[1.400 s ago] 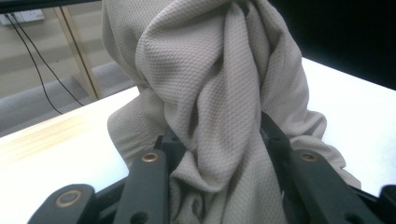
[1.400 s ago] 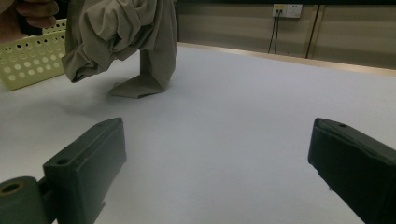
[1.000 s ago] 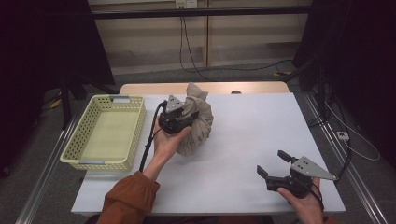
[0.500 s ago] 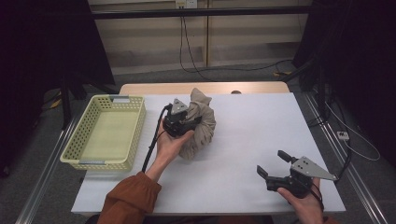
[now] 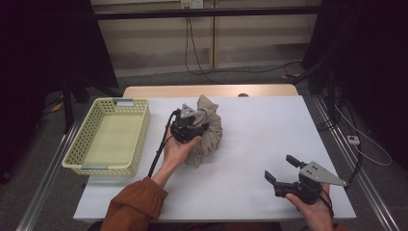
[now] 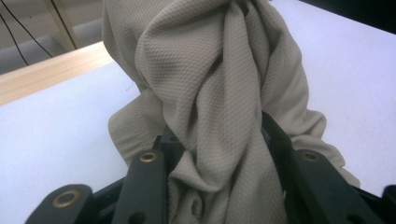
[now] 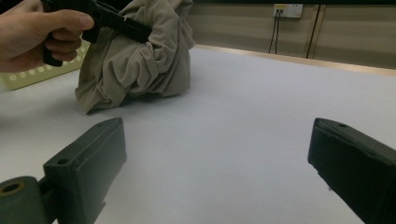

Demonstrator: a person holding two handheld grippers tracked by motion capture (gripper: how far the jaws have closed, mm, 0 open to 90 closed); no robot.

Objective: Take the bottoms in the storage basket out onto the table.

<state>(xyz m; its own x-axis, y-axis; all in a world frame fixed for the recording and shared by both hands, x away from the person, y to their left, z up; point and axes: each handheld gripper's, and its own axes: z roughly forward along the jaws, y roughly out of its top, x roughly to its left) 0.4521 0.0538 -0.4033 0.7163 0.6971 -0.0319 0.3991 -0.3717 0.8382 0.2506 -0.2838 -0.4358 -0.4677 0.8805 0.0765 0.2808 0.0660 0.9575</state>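
White table (image 5: 269,130), left claw (image 6: 212,154) gripping cloth (image 6: 210,84).

The right tool (image 7: 217,154) has its jaws spread wide over the bare white counter (image 7: 243,102), nothing between them. Beyond it, up and left, a beige cloth (image 7: 140,56) is bunched on the counter. The left tool (image 7: 140,30) pinches the cloth's top, gripped by a hand (image 7: 35,35). A yellow basket (image 7: 42,70) peeks out left of the cloth.
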